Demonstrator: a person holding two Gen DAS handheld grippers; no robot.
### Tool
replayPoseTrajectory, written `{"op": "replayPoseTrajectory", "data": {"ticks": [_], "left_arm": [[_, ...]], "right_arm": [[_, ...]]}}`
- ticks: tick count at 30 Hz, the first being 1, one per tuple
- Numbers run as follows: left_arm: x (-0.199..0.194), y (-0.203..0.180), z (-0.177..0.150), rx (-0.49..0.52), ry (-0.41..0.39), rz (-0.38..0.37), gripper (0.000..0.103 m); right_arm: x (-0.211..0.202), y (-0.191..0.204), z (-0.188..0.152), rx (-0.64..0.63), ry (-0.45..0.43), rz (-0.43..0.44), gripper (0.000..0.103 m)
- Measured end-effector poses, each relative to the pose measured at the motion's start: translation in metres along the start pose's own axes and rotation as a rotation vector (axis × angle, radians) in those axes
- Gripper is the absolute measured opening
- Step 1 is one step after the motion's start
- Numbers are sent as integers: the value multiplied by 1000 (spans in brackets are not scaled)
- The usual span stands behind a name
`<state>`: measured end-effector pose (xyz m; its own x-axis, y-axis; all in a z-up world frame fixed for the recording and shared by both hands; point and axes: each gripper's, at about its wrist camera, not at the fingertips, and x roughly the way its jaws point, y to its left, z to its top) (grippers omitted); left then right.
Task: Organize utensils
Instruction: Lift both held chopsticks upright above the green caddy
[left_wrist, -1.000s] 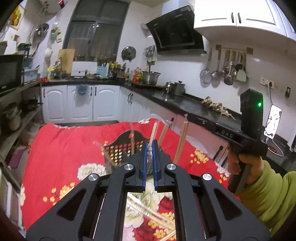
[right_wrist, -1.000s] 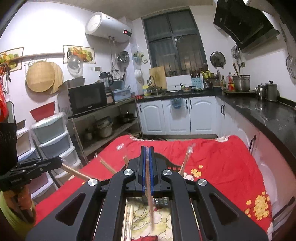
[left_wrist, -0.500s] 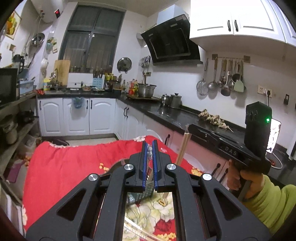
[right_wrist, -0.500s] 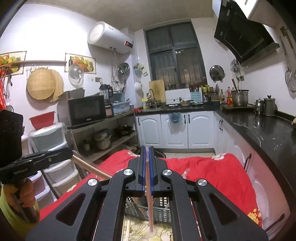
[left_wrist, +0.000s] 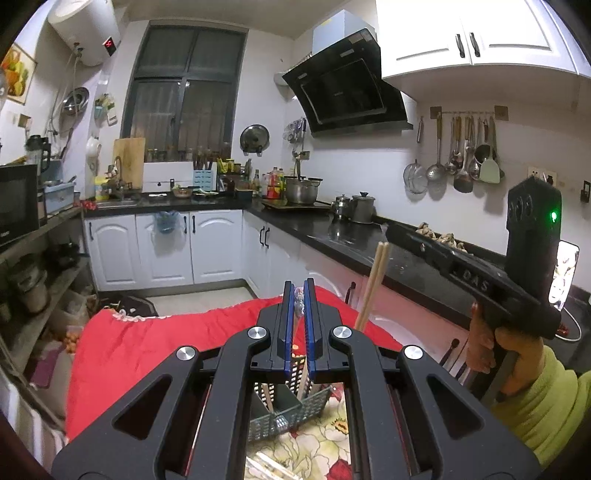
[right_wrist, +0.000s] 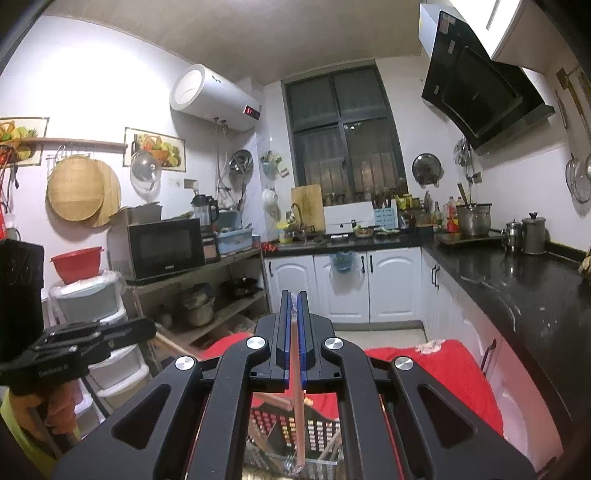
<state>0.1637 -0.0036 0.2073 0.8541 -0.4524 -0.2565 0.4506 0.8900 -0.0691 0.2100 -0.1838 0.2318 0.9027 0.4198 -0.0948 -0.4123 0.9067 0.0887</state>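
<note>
Chopsticks clamped in right claw; left claw clamped on wrapped chopsticks, both above grey utensil basket.

Two grippers, one slotted utensil basket, one red floral tablecloth, one microwave.

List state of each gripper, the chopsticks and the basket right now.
Left gripper: shut on wrapped chopsticks, raised above the basket.
Right gripper: shut on wrapped chopsticks, their lower end hanging over the basket.
Basket: on the floral cloth, upright; at least one chopstick already stands inside.
</note>
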Motion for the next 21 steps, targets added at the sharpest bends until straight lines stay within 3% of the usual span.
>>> {"op": "replayPoseTrajectory", "data": {"ticks": [9,21], "left_arm": [[10,-4,1,30,20,16,3],[33,-1,-20,37,90,15,3]], "right_arm": [[20,-6,8,-6,-48,-24,3],[43,-7,-7,-17,-28,-26,3]]}}
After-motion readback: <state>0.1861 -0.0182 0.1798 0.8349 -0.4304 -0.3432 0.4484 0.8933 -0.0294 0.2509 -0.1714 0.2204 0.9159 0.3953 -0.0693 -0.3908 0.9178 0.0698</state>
